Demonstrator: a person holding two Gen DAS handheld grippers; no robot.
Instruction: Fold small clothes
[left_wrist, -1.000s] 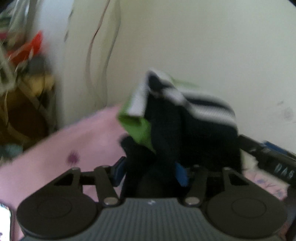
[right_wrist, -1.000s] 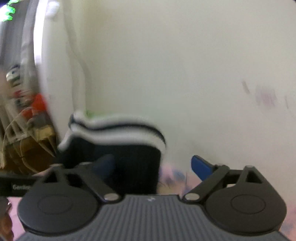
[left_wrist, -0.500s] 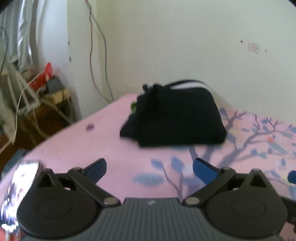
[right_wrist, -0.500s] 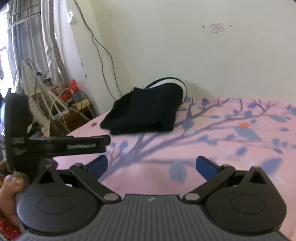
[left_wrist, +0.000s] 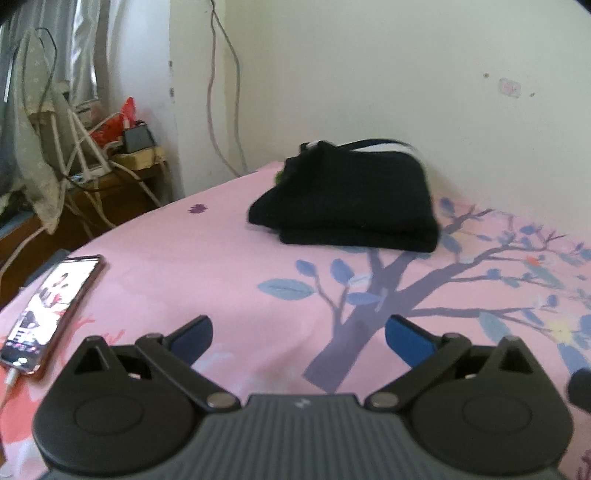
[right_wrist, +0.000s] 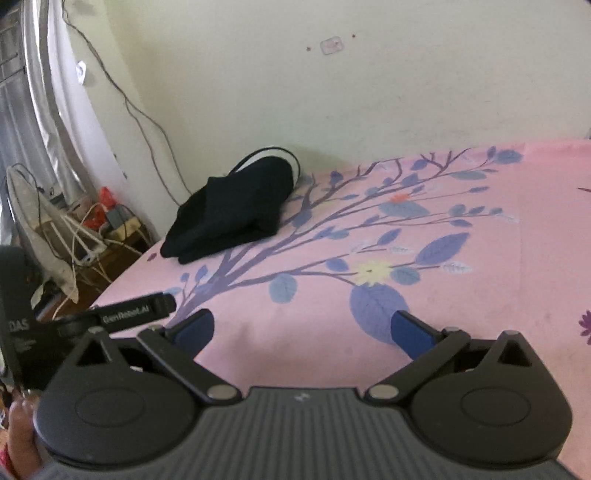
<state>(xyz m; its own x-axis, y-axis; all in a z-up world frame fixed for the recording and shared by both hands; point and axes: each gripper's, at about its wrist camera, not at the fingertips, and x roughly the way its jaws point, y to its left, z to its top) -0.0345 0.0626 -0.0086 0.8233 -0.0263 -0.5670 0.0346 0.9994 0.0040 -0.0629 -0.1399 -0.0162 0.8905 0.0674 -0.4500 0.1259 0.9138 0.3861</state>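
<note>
A folded black garment (left_wrist: 347, 199) with a white striped edge lies on the pink bed sheet (left_wrist: 236, 280) at the far corner next to the wall. It also shows in the right wrist view (right_wrist: 232, 210). My left gripper (left_wrist: 297, 334) is open and empty, well back from the garment. My right gripper (right_wrist: 301, 328) is open and empty, also well back from it. The left gripper's body (right_wrist: 85, 321) shows at the left of the right wrist view.
A phone (left_wrist: 51, 302) with a lit screen and a cable lies on the sheet at the left edge. A low wooden stand (left_wrist: 110, 177) with cables and clutter stands beside the bed on the left. The wall (left_wrist: 406, 74) runs behind the bed.
Both grippers let go of the garment and pulled back. It went from held up in the air to lying folded on the bed by the wall.
</note>
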